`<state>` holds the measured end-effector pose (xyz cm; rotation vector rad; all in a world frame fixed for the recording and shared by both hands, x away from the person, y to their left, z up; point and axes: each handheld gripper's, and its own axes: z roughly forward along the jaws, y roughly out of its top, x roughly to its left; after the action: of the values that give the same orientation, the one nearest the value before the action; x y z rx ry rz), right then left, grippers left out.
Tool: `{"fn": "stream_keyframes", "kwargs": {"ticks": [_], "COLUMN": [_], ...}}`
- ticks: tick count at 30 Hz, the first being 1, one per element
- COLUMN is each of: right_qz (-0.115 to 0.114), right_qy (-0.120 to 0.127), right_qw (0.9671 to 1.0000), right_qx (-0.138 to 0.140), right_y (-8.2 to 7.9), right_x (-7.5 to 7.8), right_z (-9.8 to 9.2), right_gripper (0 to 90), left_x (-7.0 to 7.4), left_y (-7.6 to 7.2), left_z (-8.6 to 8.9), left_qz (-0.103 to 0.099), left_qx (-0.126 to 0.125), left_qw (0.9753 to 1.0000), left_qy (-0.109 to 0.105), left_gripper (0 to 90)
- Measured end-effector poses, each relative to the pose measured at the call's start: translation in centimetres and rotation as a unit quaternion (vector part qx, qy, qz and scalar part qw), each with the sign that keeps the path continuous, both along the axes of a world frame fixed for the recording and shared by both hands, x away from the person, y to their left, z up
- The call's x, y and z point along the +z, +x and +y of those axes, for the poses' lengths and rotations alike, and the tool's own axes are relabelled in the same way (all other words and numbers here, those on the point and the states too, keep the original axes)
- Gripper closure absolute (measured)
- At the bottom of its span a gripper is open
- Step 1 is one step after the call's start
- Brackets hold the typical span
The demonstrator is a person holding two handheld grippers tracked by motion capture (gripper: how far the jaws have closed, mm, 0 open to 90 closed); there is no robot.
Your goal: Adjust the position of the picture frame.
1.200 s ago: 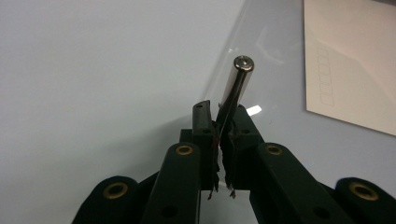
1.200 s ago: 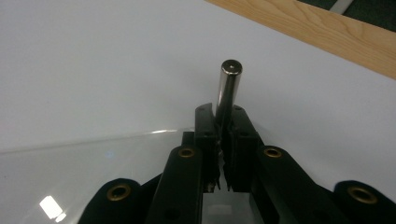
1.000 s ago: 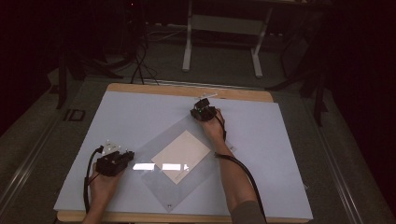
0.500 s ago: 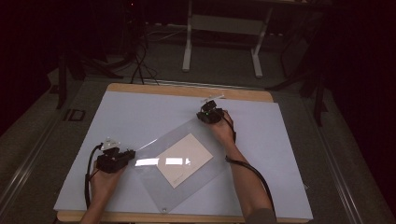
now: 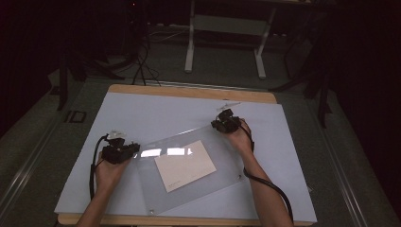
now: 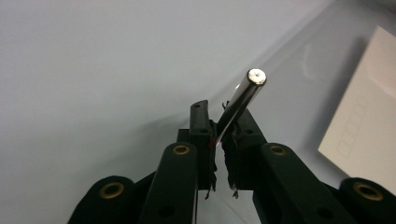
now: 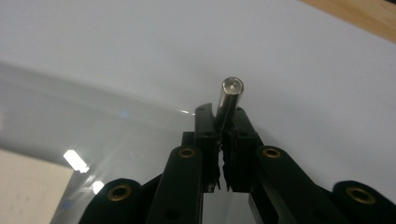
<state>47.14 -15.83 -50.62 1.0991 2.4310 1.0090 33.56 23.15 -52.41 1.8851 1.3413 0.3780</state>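
Observation:
A clear acrylic sheet [image 5: 222, 149] lies slanted on the white mat, with a cream card [image 5: 185, 165] under its middle. My left gripper [image 5: 133, 150] is at the sheet's left corner, shut on a shiny metal peg [image 6: 242, 95] that stands up between its fingers [image 6: 201, 121]. My right gripper [image 5: 216, 124] is at the far right corner, shut on a second metal peg [image 7: 229, 98]. The sheet's clear edge [image 7: 93, 107] and the card [image 6: 369, 107] also show in the gripper views. Two more small pegs [image 5: 151, 212] mark the near corners.
The white mat [image 5: 156, 113] covers a wooden table whose rim [image 5: 189, 92] shows at the back and front. Behind the table stand a metal frame's legs [image 5: 190, 47] and floor cables [image 5: 139, 61]. Cables trail from both grippers along the forearms.
The sheet has turned clockwise on the mat, from a diamond stance to a flatter slant. The right gripper swung right and nearer; the left one shifted slightly away, both still holding their pegs.

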Motion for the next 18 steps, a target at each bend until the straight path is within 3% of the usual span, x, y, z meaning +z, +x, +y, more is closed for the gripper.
{"fn": "stream_keyframes", "kwargs": {"ticks": [10,18], "right_qz": [0.010,0.016], "right_qy": [0.010,0.017], "right_qw": [0.9989,0.9966], "right_qx": [-0.045,-0.079], "right_y": [-2.7,-3.8], "right_x": [0.0,-0.5], "right_z": [-3.8,-6.5], "right_gripper": [85.3,85.1], "left_x": [1.1,1.1], "left_y": [4.5,7.8], "left_z": [-2.3,-4.7], "left_qz": [0.008,0.020], "left_qx": [-0.025,-0.036], "left_qw": [0.9995,0.9989], "left_qy": [0.016,0.023], "left_gripper": [82.6,82.7]}}
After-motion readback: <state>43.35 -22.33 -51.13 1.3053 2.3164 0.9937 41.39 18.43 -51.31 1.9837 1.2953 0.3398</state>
